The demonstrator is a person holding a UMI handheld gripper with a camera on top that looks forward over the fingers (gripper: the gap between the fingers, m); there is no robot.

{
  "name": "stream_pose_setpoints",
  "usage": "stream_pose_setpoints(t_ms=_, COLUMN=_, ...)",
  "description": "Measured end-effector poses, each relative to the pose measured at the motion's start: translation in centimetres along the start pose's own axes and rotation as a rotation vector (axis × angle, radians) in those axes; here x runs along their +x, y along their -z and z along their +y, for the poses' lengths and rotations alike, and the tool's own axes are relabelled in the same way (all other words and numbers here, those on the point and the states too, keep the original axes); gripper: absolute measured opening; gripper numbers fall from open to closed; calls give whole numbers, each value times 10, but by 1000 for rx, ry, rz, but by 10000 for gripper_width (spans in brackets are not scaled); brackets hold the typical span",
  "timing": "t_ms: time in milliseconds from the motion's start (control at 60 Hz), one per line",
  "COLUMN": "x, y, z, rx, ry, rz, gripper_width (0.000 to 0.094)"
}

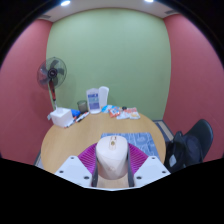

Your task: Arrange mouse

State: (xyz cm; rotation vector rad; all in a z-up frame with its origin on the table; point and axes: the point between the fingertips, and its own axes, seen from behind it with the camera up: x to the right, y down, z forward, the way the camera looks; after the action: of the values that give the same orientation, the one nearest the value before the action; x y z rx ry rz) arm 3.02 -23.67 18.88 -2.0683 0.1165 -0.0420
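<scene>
Mouse (111,159), beige, held between the pink pads (90,158) of the gripper (111,165), above the near edge of the round table (60,140).

Fingers pinch the mouse from both sides; its long axis runs straight ahead, along the fingers. Blue-patterned mat (140,143) lies just beyond and slightly right, the likely spot to set it. Further back: bottle (93,99), small boxes (62,117); fan (52,72) and black chair (190,145) well apart.

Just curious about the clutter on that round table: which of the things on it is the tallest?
The white and blue upright container at the table's far edge, beside the fan. Everything else on the table lies low; the gripper holds a beige mouse.
</scene>
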Motion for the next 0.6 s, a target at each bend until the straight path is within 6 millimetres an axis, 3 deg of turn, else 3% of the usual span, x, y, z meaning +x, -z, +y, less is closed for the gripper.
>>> stream_pose_setpoints(t_ms=100, x=20, y=-43, z=-50, rx=64, ry=18, rz=6, gripper_width=397)
stream_pose_setpoints(t_ms=200, x=37, y=-99, z=-67, rx=66, ry=24, rz=-3, gripper_width=399)
stream_pose_setpoints(t_ms=267, x=51, y=-138, z=-52, rx=31, ry=44, rz=-3, gripper_width=398)
stream_pose_setpoints(t_ms=400, x=62, y=-202, z=5, rx=-77, ry=20, rz=-37, gripper_width=397)
stream_pose_setpoints(t_ms=483, x=67, y=-226, z=35, rx=-116, ry=45, rz=-43, gripper_width=401)
stream_pose_setpoints(t_ms=600, x=72, y=-241, z=61, rx=-161, ry=44, rz=-52, gripper_width=433)
